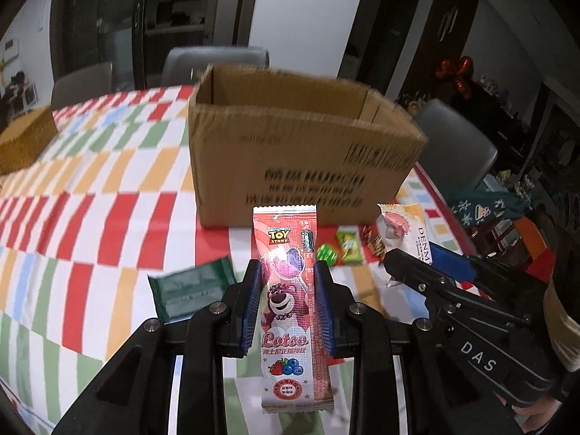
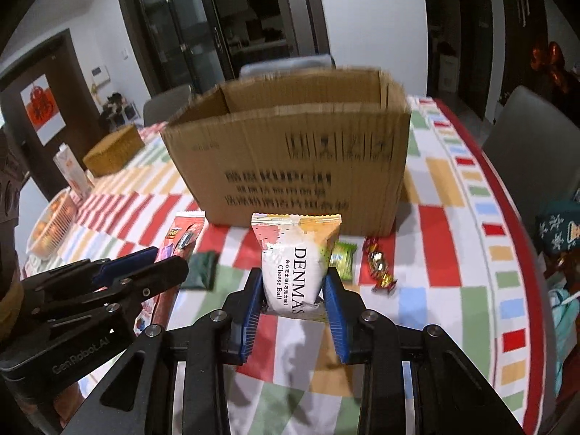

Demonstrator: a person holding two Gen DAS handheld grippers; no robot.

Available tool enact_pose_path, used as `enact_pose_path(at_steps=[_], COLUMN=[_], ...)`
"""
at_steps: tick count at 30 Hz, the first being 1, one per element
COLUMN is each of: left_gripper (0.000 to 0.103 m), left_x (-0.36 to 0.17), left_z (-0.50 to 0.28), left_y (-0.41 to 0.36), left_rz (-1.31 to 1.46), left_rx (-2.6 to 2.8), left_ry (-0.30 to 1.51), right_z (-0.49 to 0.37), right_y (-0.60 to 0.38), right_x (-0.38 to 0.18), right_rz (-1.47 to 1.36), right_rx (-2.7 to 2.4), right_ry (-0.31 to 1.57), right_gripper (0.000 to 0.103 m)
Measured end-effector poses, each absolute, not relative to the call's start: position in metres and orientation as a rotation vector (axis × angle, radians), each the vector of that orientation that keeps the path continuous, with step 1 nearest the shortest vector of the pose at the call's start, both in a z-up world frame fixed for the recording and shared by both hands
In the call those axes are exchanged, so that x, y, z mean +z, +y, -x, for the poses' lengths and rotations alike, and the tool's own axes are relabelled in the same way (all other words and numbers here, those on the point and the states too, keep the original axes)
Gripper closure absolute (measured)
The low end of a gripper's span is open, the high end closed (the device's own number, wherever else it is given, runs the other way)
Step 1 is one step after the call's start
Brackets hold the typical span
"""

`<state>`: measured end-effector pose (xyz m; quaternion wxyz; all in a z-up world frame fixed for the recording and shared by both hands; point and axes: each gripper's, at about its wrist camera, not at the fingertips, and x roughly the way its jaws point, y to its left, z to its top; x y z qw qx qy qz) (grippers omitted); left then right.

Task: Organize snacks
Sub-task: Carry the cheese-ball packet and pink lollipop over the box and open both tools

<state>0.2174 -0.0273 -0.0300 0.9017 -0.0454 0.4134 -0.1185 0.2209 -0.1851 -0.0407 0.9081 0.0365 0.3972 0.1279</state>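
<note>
My left gripper (image 1: 288,275) is shut on a long pink Lotso Toy Story snack packet (image 1: 290,308), held above the table in front of an open cardboard box (image 1: 290,145). My right gripper (image 2: 293,282) is shut on a white Denmas Cheese Ball packet (image 2: 295,264), also held in front of the box (image 2: 290,152). On the table lie a dark green packet (image 1: 192,286), a light green candy (image 1: 348,246), a round green candy (image 1: 326,253) and a red-gold wrapped candy (image 2: 378,262). The right gripper shows at the right of the left wrist view (image 1: 389,255).
The table has a colourful checked cloth (image 1: 90,188). A woven basket (image 2: 114,150), a carton (image 2: 72,175) and a bowl of oranges (image 2: 50,224) stand at the left. Grey chairs (image 1: 456,145) surround the table.
</note>
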Motion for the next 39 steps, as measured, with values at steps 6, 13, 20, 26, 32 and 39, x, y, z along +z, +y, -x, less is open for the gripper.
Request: enact_pose_path(at_steps=[6, 13, 20, 26, 32, 39], left_gripper=[0.074, 0.074, 0.074, 0.074, 0.074, 0.074], left_x=[0.002, 0.037, 0.065, 0.076, 0.080, 0.076], left_z=[-0.221, -0.235, -0.256, -0.285, -0.318, -0.357], left_y=[-0.028, -0.028, -0.022, -0.022, -0.021, -0.021], left_rz=[0.070, 0.042, 0.032, 0.011, 0.021, 0.030], left_rx=[-0.247, -0.237, -0.225, -0.226, -0.217, -0.207], left_ry=[0.789, 0.714, 0.676, 0.679, 0.688, 0.695], right_z=[-0.222, -0.233, -0.250, -0.271, -0.300, -0.336], right_y=[-0.189, -0.193, -0.188, -0.184, -0.185, -0.185], right_x=[-0.008, 0.027, 0.048, 0.056, 0.055, 0.052], right_rz=[-0.063, -0.044, 0.004, 0.021, 0.000, -0.011], right_rx=[0.266, 0.260, 0.264, 0.282, 0.286, 0.267], right_ry=[0.741, 0.670, 0.639, 0.645, 0.673, 0.700], right_gripper=[0.068, 0.068, 0.068, 0.068, 0.068, 0.068])
